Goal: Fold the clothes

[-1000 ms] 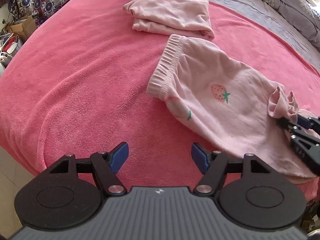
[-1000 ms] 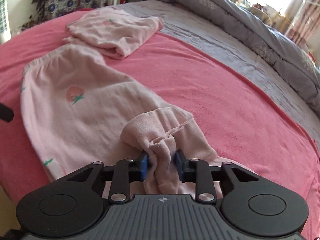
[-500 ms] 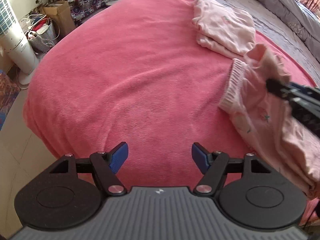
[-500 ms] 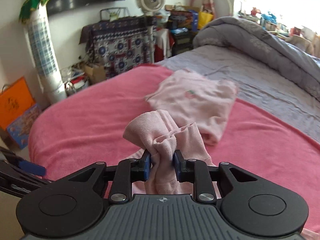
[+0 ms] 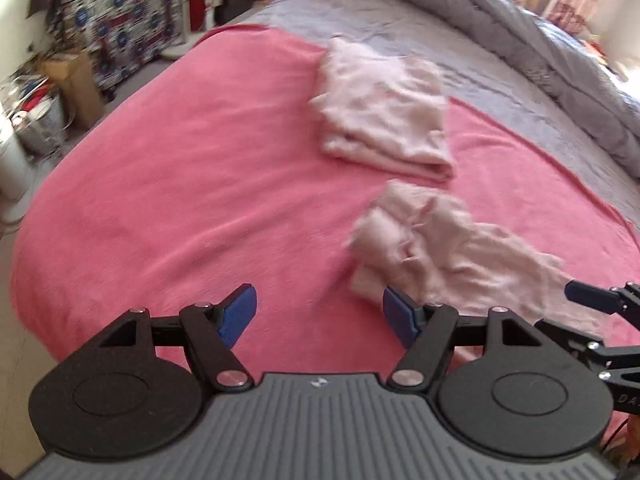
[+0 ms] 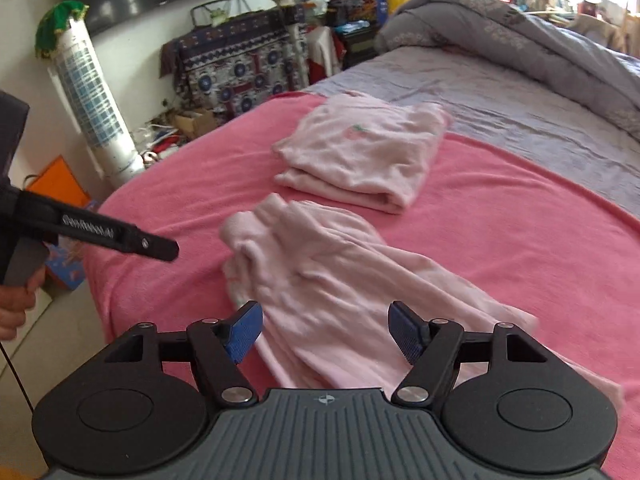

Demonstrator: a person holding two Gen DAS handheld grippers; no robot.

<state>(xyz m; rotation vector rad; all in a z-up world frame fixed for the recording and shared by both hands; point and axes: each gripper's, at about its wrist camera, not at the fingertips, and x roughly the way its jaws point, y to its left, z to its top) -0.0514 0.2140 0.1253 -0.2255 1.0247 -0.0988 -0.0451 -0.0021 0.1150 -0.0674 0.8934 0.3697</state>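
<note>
We found the left half of the pink blanket (image 5: 168, 184) bare from its near edge to its far edge, so a gripper could pass there freely. The folded pink garment (image 6: 360, 152) lay near the far edge, and the rumpled pink trousers (image 6: 320, 280) lay just in front of it, running to the near edge. The grey quilt (image 6: 540, 40) walled the far right side.
</note>
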